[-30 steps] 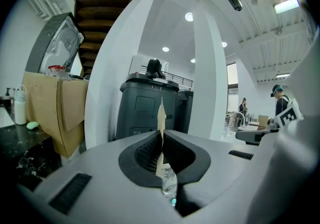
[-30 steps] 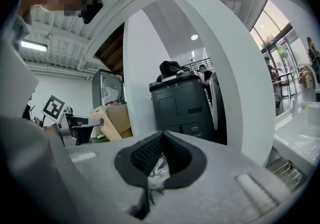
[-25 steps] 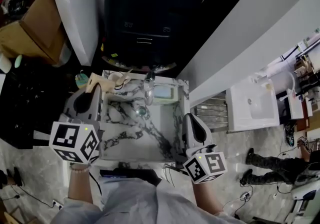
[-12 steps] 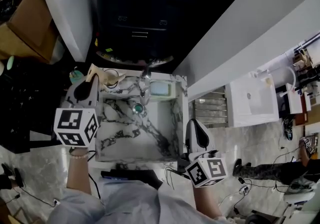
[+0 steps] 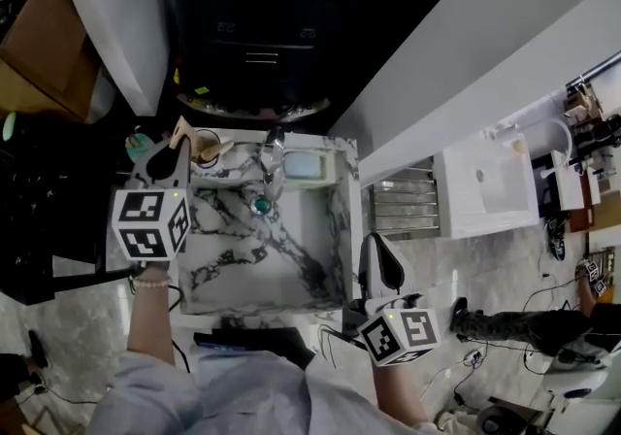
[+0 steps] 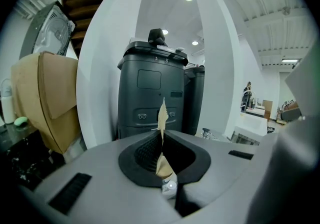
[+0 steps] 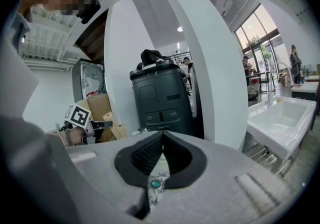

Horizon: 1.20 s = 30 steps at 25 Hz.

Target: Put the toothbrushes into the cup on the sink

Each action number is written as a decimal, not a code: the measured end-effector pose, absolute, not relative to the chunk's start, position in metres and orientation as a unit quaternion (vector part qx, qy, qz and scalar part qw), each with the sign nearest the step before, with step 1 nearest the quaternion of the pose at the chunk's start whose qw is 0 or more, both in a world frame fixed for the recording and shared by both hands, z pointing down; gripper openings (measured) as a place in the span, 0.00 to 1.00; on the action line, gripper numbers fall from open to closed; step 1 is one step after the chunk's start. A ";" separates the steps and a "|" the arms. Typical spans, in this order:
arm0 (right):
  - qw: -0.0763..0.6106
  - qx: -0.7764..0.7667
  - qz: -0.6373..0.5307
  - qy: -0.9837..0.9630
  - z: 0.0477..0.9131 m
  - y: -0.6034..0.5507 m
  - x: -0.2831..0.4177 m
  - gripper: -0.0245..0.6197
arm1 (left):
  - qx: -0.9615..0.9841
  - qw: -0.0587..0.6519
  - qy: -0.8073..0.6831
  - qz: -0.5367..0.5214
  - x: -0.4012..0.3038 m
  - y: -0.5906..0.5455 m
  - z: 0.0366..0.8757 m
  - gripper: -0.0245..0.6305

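In the head view the marble sink (image 5: 291, 249) lies in the middle. At its back left corner stands a pale cup (image 5: 210, 146). My left gripper (image 5: 180, 148) hovers just left of the cup, shut on a thin tan toothbrush (image 5: 181, 130). In the left gripper view the toothbrush (image 6: 162, 110) sticks up out of the closed jaws of that gripper (image 6: 161, 135). My right gripper (image 5: 375, 245) hangs off the sink's right front edge, shut with nothing in it; the right gripper view (image 7: 161, 137) shows its pads pressed together. How the brush stands relative to the cup's rim I cannot tell.
A chrome tap (image 5: 270, 157) and a teal drain plug (image 5: 260, 206) sit at the back of the basin, with a pale soap block (image 5: 303, 166) beside them. A black bin (image 5: 257, 25) stands behind the sink. A white basin (image 5: 485, 195) is at the right, cardboard boxes (image 5: 44, 45) at the left.
My left gripper has moved away from me along the sink's left edge, with the tan toothbrush, closer to the cup. The right gripper has hardly shifted.
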State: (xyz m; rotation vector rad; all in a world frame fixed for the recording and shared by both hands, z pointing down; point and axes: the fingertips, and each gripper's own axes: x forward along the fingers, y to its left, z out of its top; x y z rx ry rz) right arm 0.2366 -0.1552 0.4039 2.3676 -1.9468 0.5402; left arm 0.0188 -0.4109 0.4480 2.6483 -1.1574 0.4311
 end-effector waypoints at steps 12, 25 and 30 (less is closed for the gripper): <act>0.015 0.763 0.183 -0.620 0.410 -0.150 0.232 0.04 | 0.894 0.155 -0.380 0.182 0.024 -0.417 0.496 0.05; 0.016 0.755 0.180 -0.630 0.407 -0.150 0.222 0.04 | 0.891 0.196 -0.376 0.162 0.025 -0.421 0.503 0.05; 0.014 0.752 0.178 -0.635 0.404 -0.152 0.216 0.04 | 0.893 0.186 -0.375 0.166 0.022 -0.416 0.499 0.07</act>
